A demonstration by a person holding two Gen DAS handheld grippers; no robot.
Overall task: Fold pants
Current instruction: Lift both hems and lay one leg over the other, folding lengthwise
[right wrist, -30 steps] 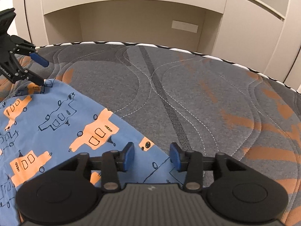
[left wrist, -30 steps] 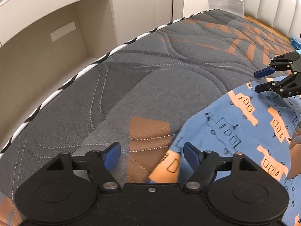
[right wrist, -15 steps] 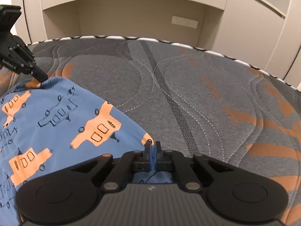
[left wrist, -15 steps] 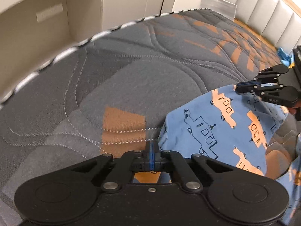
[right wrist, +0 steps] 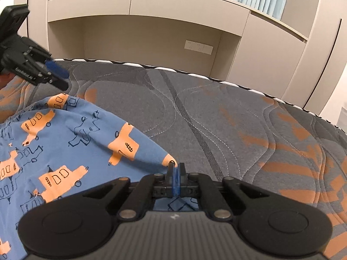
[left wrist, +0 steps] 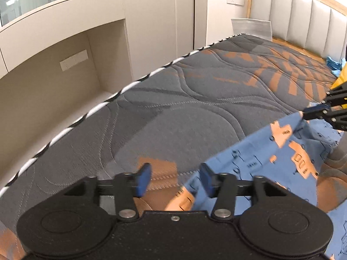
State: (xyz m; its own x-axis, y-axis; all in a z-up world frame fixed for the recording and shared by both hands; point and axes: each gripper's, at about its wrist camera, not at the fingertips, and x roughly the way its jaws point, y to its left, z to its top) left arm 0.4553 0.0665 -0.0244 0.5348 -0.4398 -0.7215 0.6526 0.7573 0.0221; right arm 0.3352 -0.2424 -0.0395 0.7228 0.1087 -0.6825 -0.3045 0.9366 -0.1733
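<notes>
My right gripper [right wrist: 176, 174] pinches the pants [right wrist: 65, 143] hem for folding across the mattress [right wrist: 238, 119]; my left gripper [left wrist: 174, 178] gapes wide, empty.

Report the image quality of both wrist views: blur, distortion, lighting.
Left wrist view: motion blur smears the mattress piping and the pants print; the open left gripper stays sharp; fisheye bends the mattress edge. Right wrist view: sharper, stitching and print crisp; the right gripper is shut on the pants; cabinet lines bow, corners vignette dark. Both views: even indoor light, no glare.
</notes>
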